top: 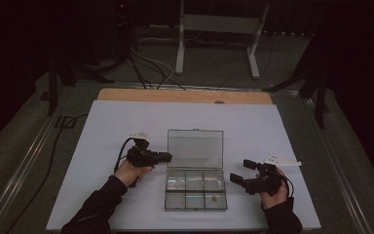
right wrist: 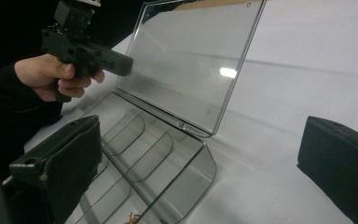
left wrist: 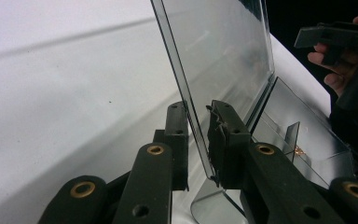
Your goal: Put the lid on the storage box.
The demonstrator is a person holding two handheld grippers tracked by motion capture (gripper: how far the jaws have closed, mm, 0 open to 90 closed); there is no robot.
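I have the left gripper (left wrist: 198,140) pinching the lid (top: 195,148) edge of the clear box (top: 196,190); right gripper (top: 239,170) jaws spread. Swing the lid slowly about its hinge.

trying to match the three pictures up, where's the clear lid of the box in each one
High view: the lid stands open at centre, behind the compartment tray.
Left gripper view: upper middle, its edge between the jaws of the left gripper.
Right gripper view: top centre.
Shared landmark: the tray.
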